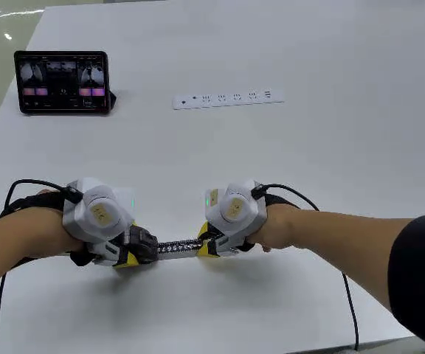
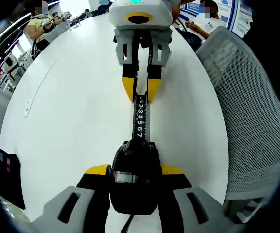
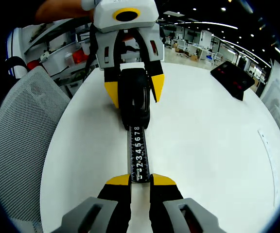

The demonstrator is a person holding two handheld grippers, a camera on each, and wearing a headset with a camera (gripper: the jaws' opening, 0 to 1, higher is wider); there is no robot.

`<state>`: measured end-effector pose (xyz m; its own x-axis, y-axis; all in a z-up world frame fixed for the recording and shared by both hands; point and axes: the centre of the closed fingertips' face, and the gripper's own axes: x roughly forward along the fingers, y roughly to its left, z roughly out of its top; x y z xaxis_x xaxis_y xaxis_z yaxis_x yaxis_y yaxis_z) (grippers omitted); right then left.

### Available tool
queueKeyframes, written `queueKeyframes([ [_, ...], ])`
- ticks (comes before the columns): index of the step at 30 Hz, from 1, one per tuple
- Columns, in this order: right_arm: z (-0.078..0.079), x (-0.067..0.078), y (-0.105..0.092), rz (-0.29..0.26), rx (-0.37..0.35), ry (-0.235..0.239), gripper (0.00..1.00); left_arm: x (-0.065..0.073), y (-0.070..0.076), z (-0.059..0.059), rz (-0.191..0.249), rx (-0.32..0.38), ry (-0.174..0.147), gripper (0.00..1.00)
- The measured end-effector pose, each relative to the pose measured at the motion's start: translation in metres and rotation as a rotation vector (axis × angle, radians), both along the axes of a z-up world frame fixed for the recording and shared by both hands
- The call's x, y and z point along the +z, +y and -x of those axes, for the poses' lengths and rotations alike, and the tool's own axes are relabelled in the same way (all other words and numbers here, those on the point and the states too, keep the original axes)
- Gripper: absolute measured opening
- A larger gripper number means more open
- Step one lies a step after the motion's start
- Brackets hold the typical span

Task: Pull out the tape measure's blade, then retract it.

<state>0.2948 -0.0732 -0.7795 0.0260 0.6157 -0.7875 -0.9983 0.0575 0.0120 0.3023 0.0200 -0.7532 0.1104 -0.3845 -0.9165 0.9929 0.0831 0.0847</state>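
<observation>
Two grips on one tape measure (image 1: 144,245), low over the near edge of the surface (image 1: 271,162).
Clamps the black case (image 2: 133,187) in the left gripper (image 2: 134,170) and pinches the blade (image 3: 138,155) by its tip in the right gripper (image 3: 140,179), jaws narrow, with a short numbered stretch drawn out between them. Risks the thin tip slipping if the pinch loosens, likely snapping back into the case under spring pull. Risks also a kink from pulling off-line, or the case twisting in its hold.
</observation>
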Motion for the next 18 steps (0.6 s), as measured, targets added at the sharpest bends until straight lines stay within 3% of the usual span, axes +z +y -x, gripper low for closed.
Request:
queueKeyframes([
  [18, -0.001, -0.003, -0.012, 0.002, -0.010, 0.000, 0.10, 0.001, -0.001, 0.001, -0.001, -0.002, -0.001, 0.33],
])
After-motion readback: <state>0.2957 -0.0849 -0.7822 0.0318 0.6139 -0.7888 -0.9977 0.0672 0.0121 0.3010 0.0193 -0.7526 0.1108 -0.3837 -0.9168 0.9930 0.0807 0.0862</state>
